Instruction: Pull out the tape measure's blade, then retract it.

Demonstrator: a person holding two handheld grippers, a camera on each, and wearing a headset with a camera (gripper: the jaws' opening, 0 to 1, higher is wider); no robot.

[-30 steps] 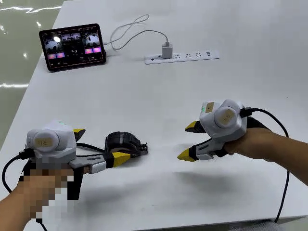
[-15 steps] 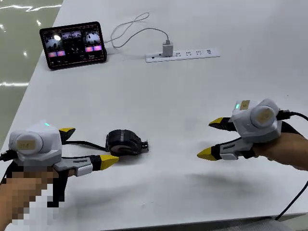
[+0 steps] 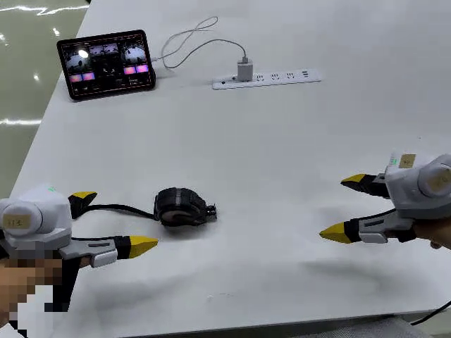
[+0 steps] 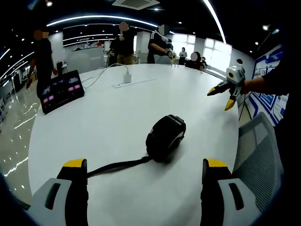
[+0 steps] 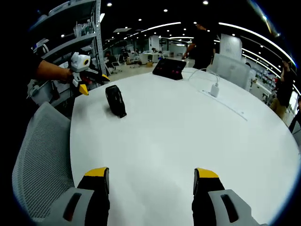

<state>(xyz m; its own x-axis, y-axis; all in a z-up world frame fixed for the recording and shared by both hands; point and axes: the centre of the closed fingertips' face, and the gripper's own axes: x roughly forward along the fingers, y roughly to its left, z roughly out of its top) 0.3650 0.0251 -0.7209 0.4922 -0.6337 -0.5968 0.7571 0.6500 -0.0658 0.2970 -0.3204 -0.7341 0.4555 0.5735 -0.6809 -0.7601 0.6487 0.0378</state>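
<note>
Left gripper (image 3: 116, 219) and right gripper (image 3: 342, 206) pulled back from tape measure (image 3: 180, 207), jaws open, stickers (image 3: 14, 222) illegible

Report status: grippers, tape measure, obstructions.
Left gripper open, right gripper open, neither touching anything. Tape measure lying on table, blade in, strap trailing toward left gripper. Tablet and power strip far back.

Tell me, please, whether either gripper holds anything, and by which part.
Nothing is held: left gripper and right gripper are open, apart from the tape measure.
</note>
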